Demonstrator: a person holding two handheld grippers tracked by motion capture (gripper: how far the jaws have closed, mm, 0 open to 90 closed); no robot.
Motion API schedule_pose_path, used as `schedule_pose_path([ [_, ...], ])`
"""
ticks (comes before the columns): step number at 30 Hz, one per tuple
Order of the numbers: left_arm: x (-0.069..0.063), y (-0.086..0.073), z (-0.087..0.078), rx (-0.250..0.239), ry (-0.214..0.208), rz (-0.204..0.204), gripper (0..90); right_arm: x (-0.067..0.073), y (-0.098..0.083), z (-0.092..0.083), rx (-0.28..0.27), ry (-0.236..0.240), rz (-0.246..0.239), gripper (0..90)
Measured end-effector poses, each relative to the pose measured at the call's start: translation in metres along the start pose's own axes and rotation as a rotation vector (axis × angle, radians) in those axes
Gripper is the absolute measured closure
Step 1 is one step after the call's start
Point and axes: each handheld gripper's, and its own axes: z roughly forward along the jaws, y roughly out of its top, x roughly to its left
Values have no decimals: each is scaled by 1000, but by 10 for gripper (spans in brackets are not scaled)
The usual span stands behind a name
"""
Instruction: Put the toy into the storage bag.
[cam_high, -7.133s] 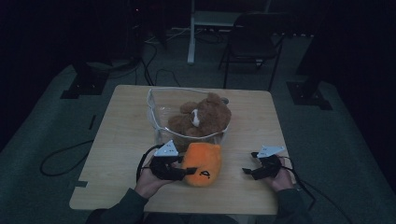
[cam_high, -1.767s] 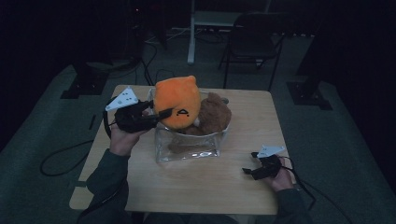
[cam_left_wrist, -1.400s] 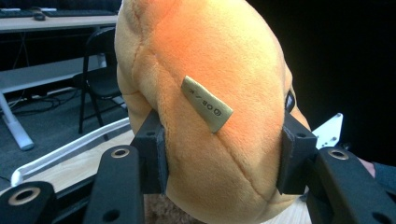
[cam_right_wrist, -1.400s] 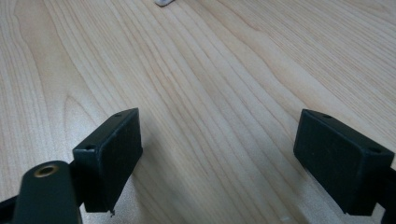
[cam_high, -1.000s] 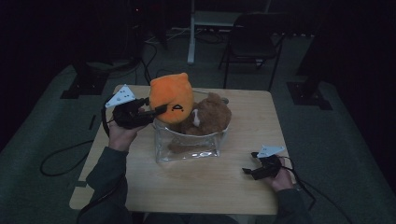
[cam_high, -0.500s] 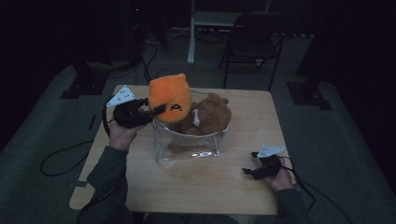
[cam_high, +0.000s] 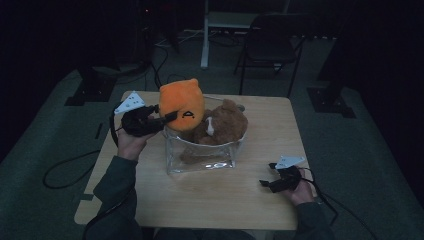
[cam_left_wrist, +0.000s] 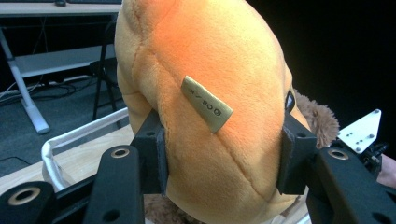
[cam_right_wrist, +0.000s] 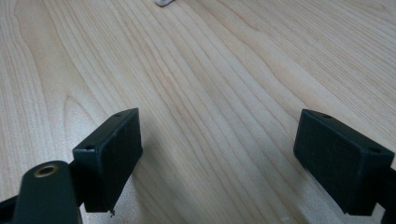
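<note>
The orange plush toy (cam_high: 182, 104) hangs over the near-left rim of the clear bin (cam_high: 200, 159), pinched at its sides by the left gripper (cam_left_wrist: 219, 154), jaws half spread. Its sewn tag (cam_left_wrist: 206, 103) bears small marks, unreadable. A brown teddy bear (cam_high: 220, 125) sits inside the bin. Right of the bin, the right gripper (cam_right_wrist: 219, 158) rests on the worktop (cam_high: 215, 200), jaws wide, grasping nothing.

Dim room; grey floor (cam_high: 60, 210); black chair (cam_high: 270, 47) behind wooden table (cam_high: 220, 200).
</note>
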Motion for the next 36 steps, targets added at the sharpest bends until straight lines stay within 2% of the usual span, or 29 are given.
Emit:
schedule_pose_path([
  [36,5,-5,12,38,16,4,480,0,0,0,0,1,0,146],
])
